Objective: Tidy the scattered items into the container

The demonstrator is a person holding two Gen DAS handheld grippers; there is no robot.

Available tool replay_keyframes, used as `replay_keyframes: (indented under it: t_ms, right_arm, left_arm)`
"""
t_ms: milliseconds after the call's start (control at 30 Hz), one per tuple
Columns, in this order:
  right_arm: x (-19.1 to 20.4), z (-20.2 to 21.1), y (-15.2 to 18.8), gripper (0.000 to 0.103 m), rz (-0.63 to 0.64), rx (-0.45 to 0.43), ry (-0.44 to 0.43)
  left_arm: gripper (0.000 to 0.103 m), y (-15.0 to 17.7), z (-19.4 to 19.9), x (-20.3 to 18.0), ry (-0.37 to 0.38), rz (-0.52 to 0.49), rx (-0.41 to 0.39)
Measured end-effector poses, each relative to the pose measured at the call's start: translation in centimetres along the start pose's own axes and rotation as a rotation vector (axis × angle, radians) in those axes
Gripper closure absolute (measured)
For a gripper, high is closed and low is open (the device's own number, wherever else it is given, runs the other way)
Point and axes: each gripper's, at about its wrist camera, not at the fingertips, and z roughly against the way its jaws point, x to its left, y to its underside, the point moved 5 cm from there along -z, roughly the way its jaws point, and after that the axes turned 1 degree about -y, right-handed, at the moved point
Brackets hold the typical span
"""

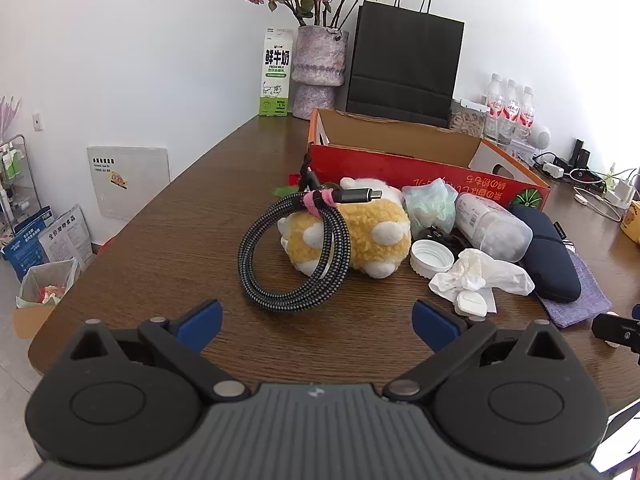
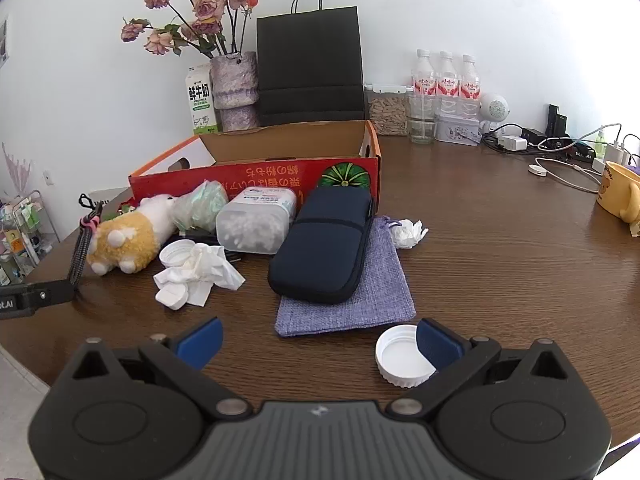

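An open red cardboard box (image 1: 400, 168) (image 2: 256, 178) stands at the back of the brown table. In front of it lie a coiled braided cable (image 1: 292, 256), a yellow plush toy (image 1: 360, 236) (image 2: 124, 240), a plastic-wrapped bundle (image 1: 430, 202), a clear cotton-swab tub (image 2: 256, 222), a dark blue zip case (image 2: 324, 244) on a purple cloth pouch (image 2: 376, 300), white lids (image 1: 432, 258) (image 2: 400, 358) and crumpled tissues (image 2: 204, 270). My left gripper (image 1: 318, 326) is open, short of the cable. My right gripper (image 2: 318, 342) is open, its right finger over a white lid.
A milk carton (image 1: 276, 76), a vase of dried roses (image 1: 318, 72) and a black paper bag (image 1: 404, 68) line the wall. Water bottles (image 2: 444, 84), chargers and cables (image 2: 560, 152) and a yellow mug (image 2: 620, 196) sit at the right. The table edge drops off at the left.
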Motion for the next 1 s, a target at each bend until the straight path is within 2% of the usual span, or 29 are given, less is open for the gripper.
replay_keyframes:
  t_ms: [1000]
  right_arm:
    - [-0.11, 0.01, 0.04, 0.0, 0.003, 0.0, 0.006]
  left_arm:
    - [0.0, 0.15, -0.19, 0.17, -0.006, 0.002, 0.003]
